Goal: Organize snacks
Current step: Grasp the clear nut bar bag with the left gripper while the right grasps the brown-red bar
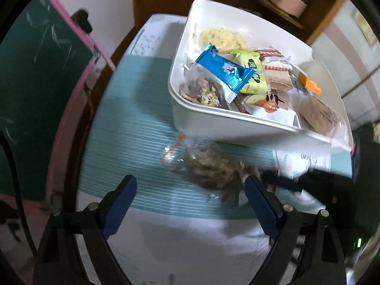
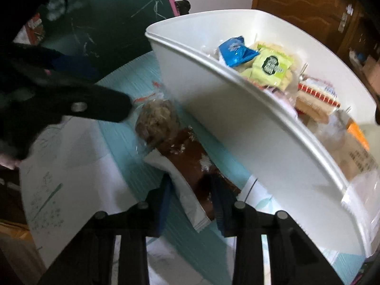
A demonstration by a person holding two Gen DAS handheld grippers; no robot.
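Note:
A white plastic bin (image 1: 204,121) stands on a teal striped mat (image 1: 133,128) and holds several snack packets, among them a blue one (image 1: 223,70) and a green one (image 1: 253,71). A clear-wrapped brown snack (image 1: 213,171) lies on the mat in front of the bin. My left gripper (image 1: 191,197) is open just before it, one finger on each side. In the right wrist view the bin (image 2: 213,109) is on the right and my right gripper (image 2: 192,197) is shut on a brown and white packet (image 2: 190,161) that lies next to the clear-wrapped snack (image 2: 156,121). The left gripper's finger (image 2: 78,106) shows at the left.
The mat lies on a white table (image 1: 180,244) with printed paper sheets (image 2: 66,166) on it. A green chalkboard with a pink frame (image 1: 42,66) stands to the left. Wooden doors and shelves (image 1: 285,2) are behind the bin.

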